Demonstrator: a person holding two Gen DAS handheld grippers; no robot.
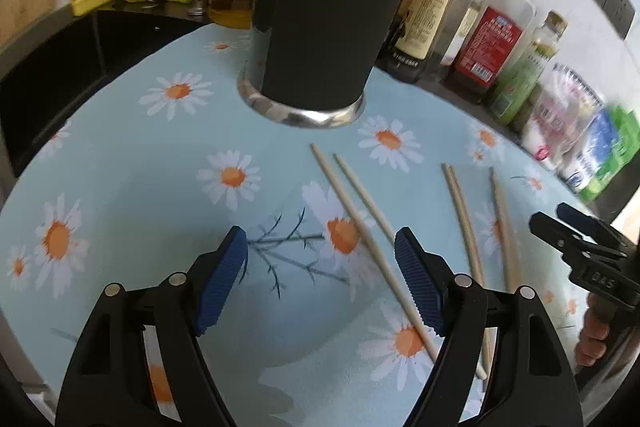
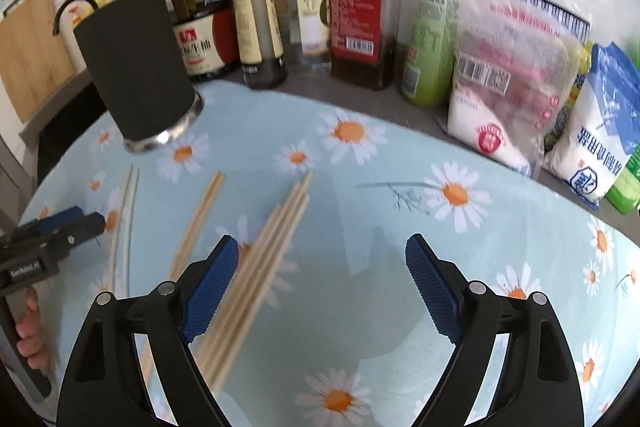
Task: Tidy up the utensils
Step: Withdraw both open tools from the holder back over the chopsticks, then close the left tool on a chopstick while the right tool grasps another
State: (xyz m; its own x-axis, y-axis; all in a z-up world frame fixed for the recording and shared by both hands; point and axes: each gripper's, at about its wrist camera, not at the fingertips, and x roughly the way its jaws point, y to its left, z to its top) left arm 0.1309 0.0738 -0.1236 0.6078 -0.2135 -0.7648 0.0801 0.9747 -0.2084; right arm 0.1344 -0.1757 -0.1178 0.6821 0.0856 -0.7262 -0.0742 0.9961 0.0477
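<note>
- Daisy-print cloth [image 1: 132,163], pale blue, covers the bench; a dark sink [image 1: 52,67] with a black tap sits at the far left in the left wrist view.
- Bottles [image 2: 362,7] of sauce and oil and bags [image 2: 508,75] of white powder line the far and right edge against a white wall.
- Chopsticks [image 1: 360,223], pale wood, lie loose on the cloth in separate pairs, near the black holder [image 1: 328,15] that stands upright on its metal base at the far side.
- Left gripper [image 1: 320,255] hovers above the cloth with jaws released, one chopstick passing under its right finger.
- Right gripper [image 2: 322,263] also has jaws released and holds nothing; a bundle of chopsticks [image 2: 256,267] lies just beside its left finger.
- Bare cloth stretches to the right of that bundle as far as the bags.
</note>
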